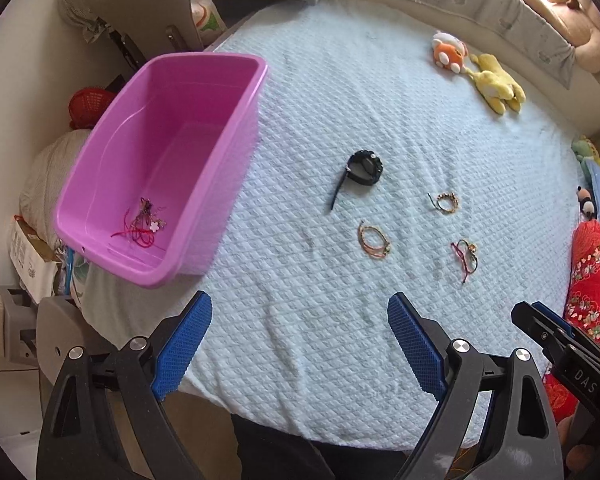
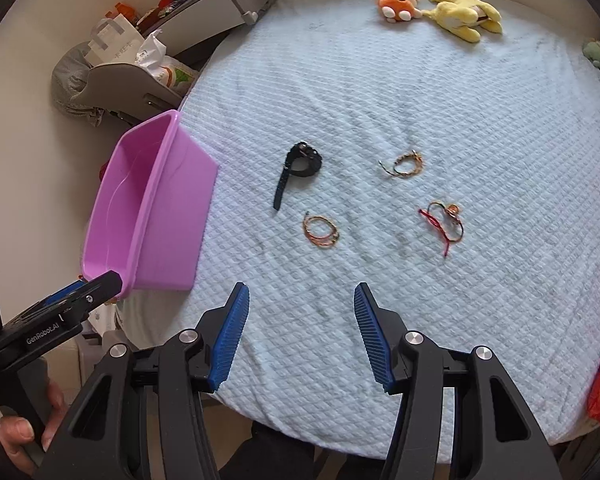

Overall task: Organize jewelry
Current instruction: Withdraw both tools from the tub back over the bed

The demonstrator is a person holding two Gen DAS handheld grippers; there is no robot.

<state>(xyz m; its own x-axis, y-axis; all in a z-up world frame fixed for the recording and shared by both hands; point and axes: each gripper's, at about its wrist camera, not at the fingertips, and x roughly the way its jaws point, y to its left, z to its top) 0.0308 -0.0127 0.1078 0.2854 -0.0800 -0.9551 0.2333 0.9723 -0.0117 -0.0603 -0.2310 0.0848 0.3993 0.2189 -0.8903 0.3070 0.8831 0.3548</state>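
Both hand-held grippers, left (image 1: 300,344) and right (image 2: 300,334), hover released and empty above a pale blue quilted bed (image 1: 320,100). A black wristwatch (image 1: 362,170) and three thin corded bracelets, possibly beaded (image 1: 374,242), lie beside a pink plastic tub (image 1: 100,216) holding one red-corded bracelet (image 1: 146,224).

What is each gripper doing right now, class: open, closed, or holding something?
Left gripper: open, holding nothing.
Right gripper: open, holding nothing.

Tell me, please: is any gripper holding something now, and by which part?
Nothing is held. The left gripper and the right gripper are both open and empty above the bed.
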